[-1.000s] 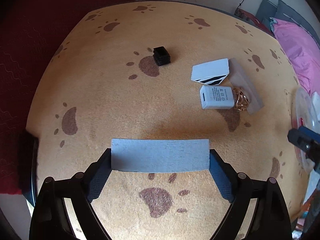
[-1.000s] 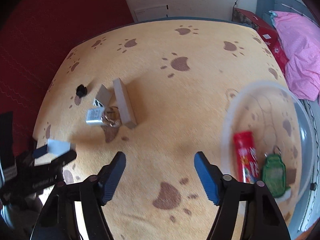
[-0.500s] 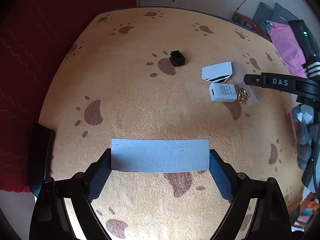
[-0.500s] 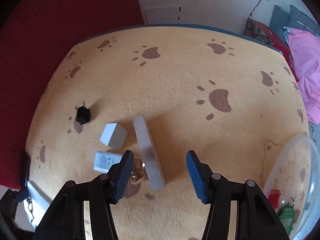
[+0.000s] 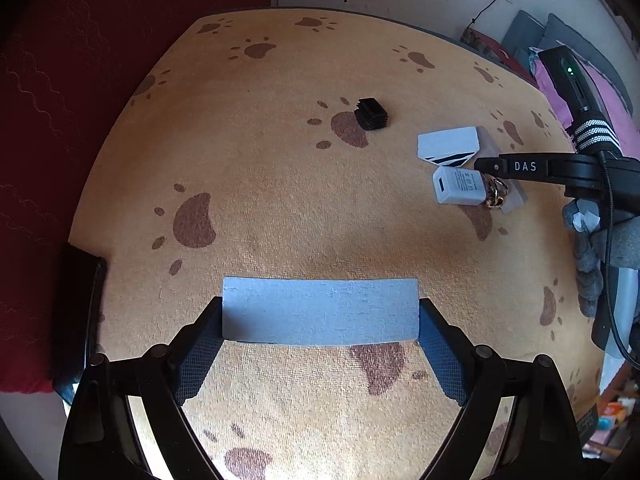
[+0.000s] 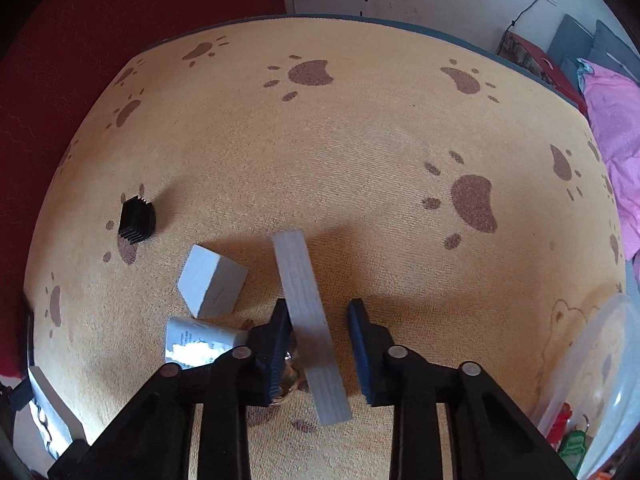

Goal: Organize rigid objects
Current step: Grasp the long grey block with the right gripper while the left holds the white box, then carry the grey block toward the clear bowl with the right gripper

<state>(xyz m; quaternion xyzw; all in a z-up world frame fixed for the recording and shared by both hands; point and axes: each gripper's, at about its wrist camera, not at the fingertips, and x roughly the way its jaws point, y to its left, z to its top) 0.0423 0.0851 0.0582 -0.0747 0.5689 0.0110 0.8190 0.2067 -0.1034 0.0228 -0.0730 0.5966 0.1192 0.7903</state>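
Observation:
My left gripper (image 5: 320, 320) is shut on a grey rectangular block (image 5: 320, 311), held above the paw-print rug. My right gripper (image 6: 318, 328) is open, its jaws on either side of a long grey block (image 6: 308, 312) that lies on the rug; the left pad is close to it, the right pad stands apart. Next to it lie a white box (image 6: 210, 282), a white charger (image 6: 192, 344) and a gold ring (image 6: 288, 380), partly hidden by the left finger. In the left wrist view the right gripper (image 5: 486, 165) reaches over the charger (image 5: 458, 191) and box (image 5: 448, 146).
A small black ribbed cap (image 6: 136, 220) lies to the left, also in the left wrist view (image 5: 373, 113). A clear plastic bin (image 6: 592, 380) with a few items stands at the right. Pink bedding (image 6: 616, 120) lies beyond the rug's right edge. A red wall is at the left.
My right gripper has moved left and down from the bin to straddle the long grey block, and its jaws have narrowed. My left gripper keeps its block and has drifted back slightly.

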